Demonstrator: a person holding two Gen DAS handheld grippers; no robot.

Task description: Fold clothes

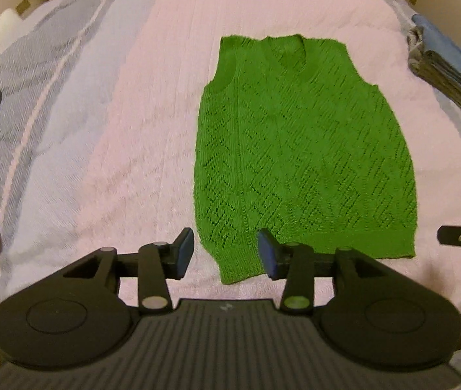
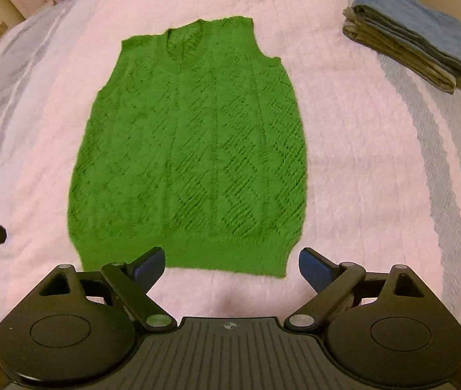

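Under both my tools stretches the bed (image 1: 107, 149), covered in a pale pink quilted spread with grey-blue stripes running along either side. It fills nearly everything ahead of me.

On it lies the green knitted vest (image 2: 188, 149), spread flat with its neckline at the far end and its ribbed hem nearest me. From my left gripper (image 1: 226, 255) the vest sits ahead and to the right, the near left corner of the hem showing between the fingers but lower down, on the spread, not touched. From my right gripper (image 2: 232, 265) the vest lies ahead and a little to the left, its hem just beyond the fingertips.

Far off to the right, near the edge of the bed, rests a stack of folded clothes (image 2: 415, 32), blue on top and grey-brown beneath, well apart from the vest.

My left gripper's jaws are parted with nothing between the blue pads (image 1: 268, 253). My right gripper's jaws are spread wide, also empty, both tools hanging above the spread and pointing steeply down at it.
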